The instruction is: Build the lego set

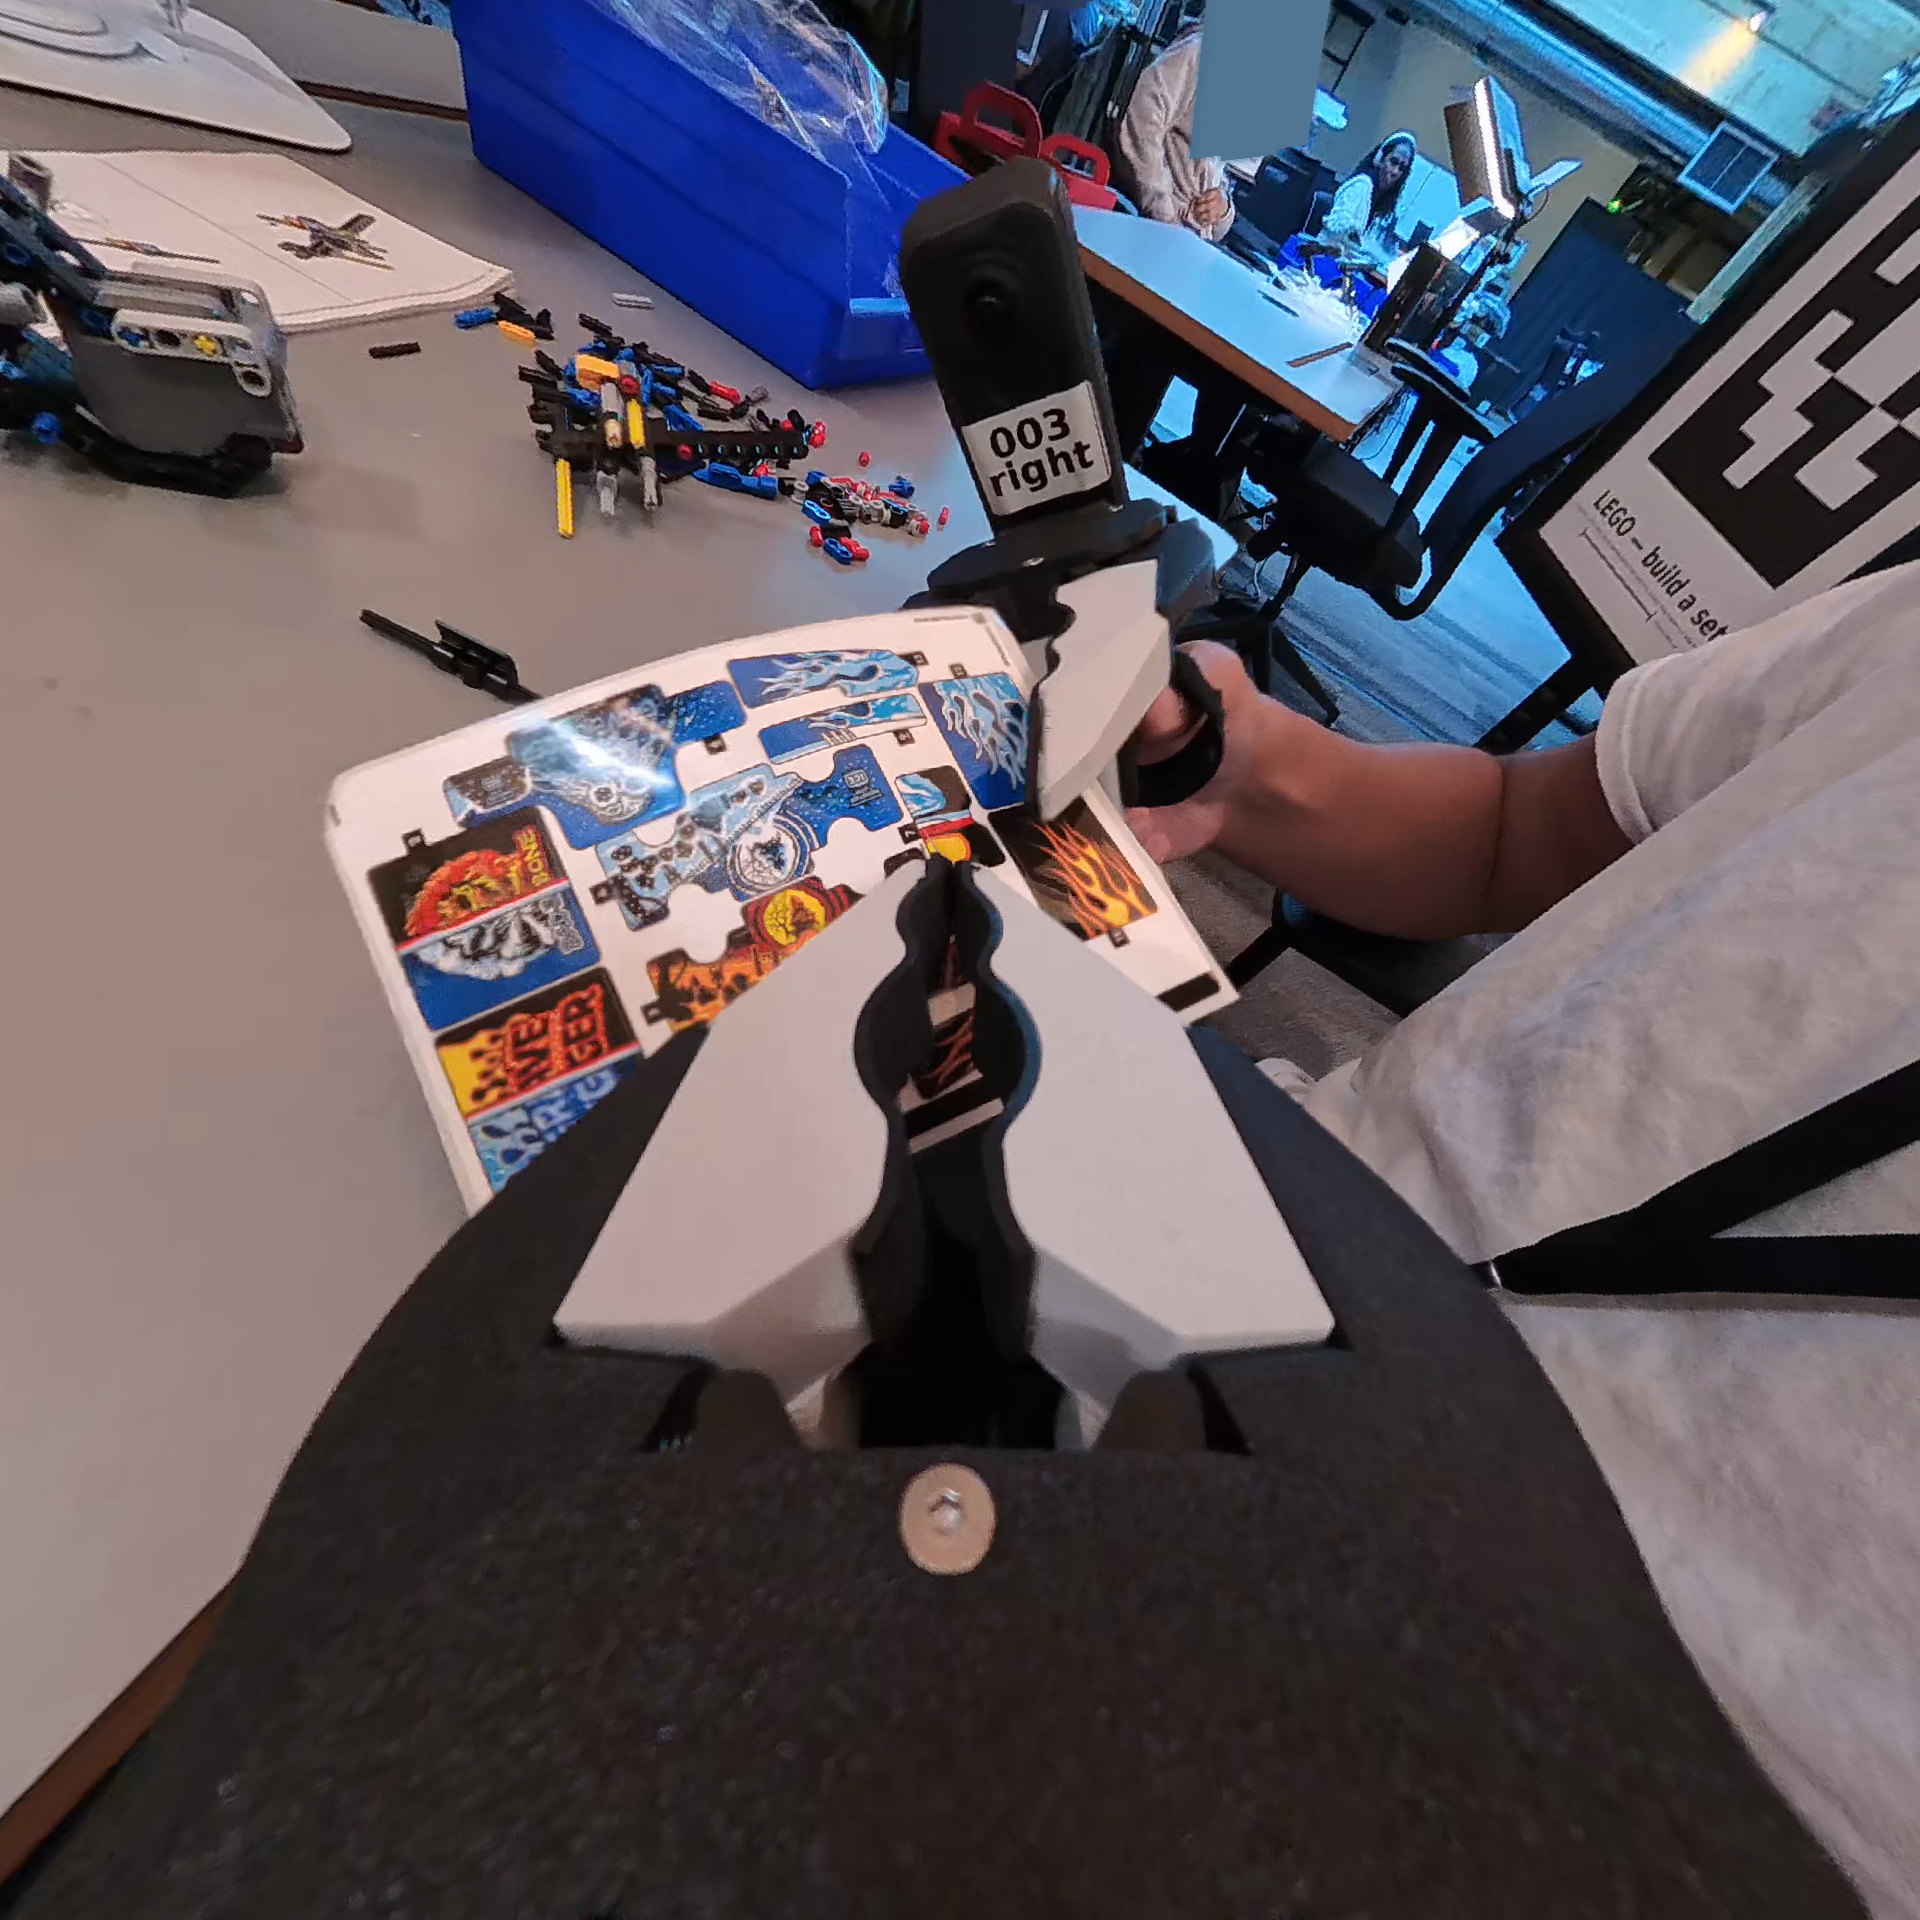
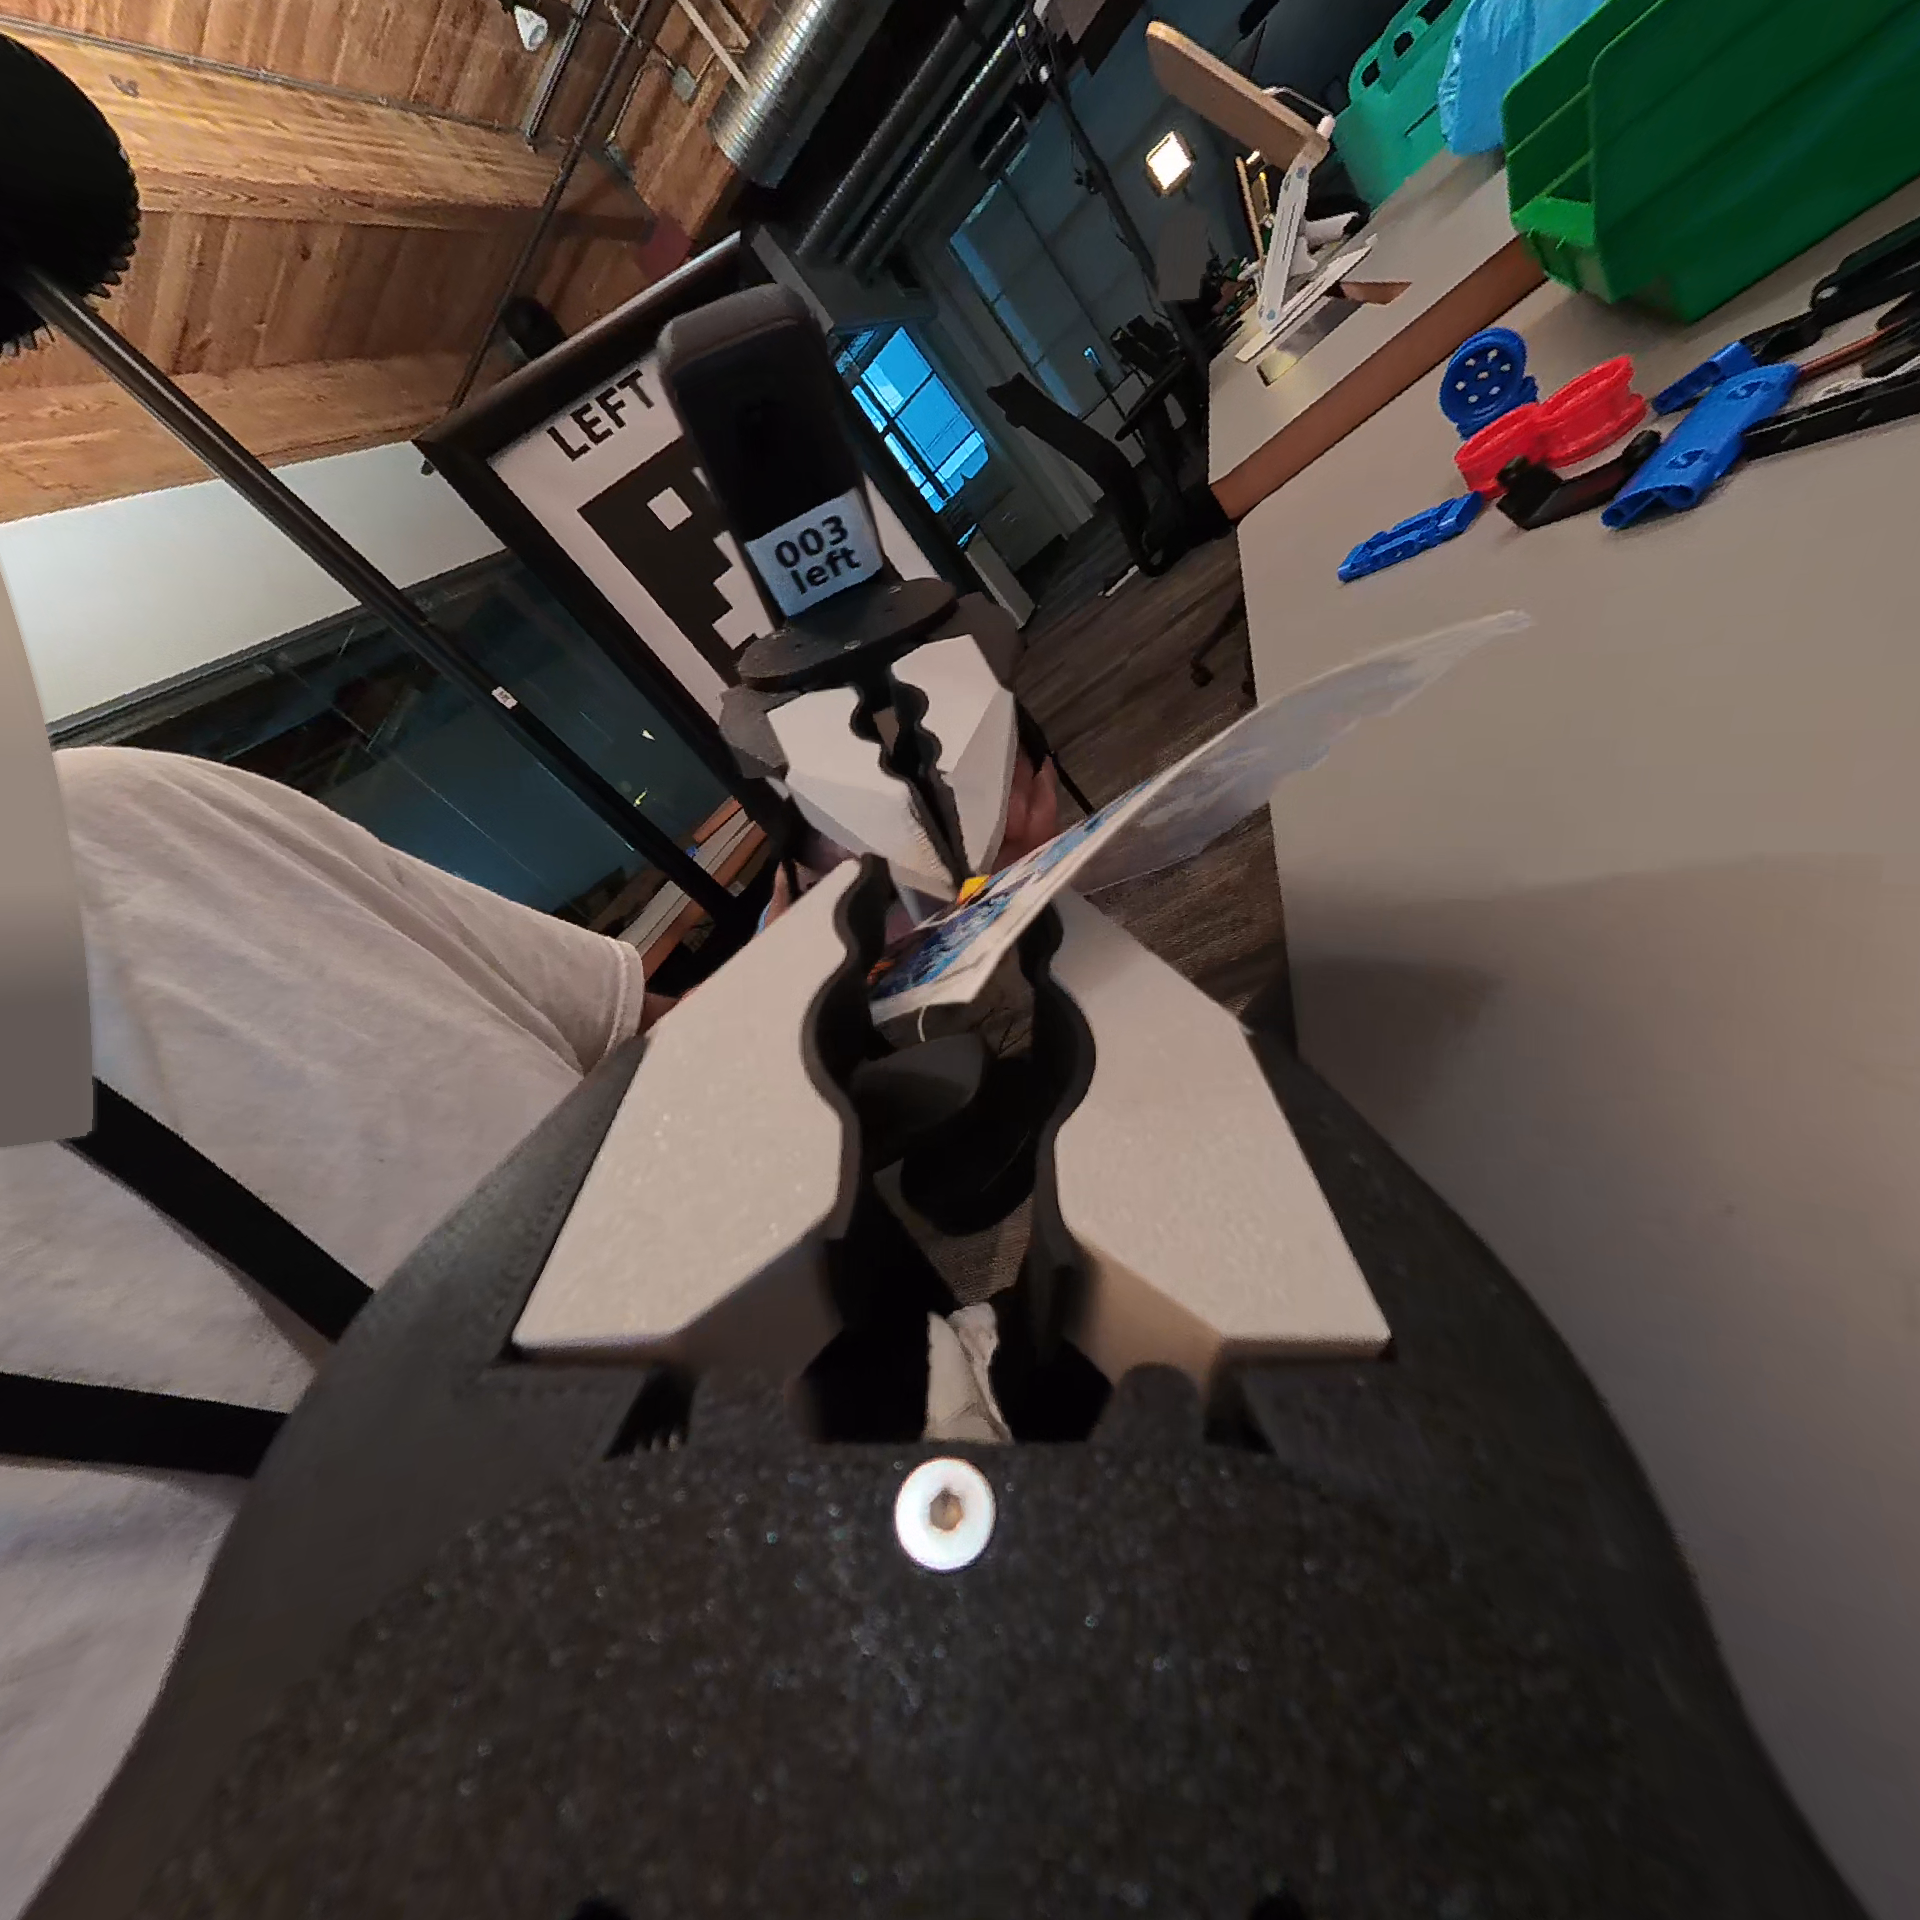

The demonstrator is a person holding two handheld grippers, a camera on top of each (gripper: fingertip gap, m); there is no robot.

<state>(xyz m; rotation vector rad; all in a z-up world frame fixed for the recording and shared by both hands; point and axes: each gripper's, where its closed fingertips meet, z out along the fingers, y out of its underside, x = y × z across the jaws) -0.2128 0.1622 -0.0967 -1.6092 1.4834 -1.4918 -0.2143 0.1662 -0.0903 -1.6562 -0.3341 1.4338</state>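
The left tongs (image 1: 940, 883) cover the sticker sheet's (image 1: 644, 831) near edge.

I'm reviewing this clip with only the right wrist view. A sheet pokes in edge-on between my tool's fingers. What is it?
Observer: It's a sticker sheet. The left wrist view shows it face-on, printed with blue and orange flame decals.
Operator: Where does the other tool hold it?
Observer: The left tool is shut on the sheet's near edge, beside an orange flame decal.
Operator: Is any of the build on the table?
Observer: Yes. A partly built grey and black model stands at the far left, with a pile of loose pieces to its right.
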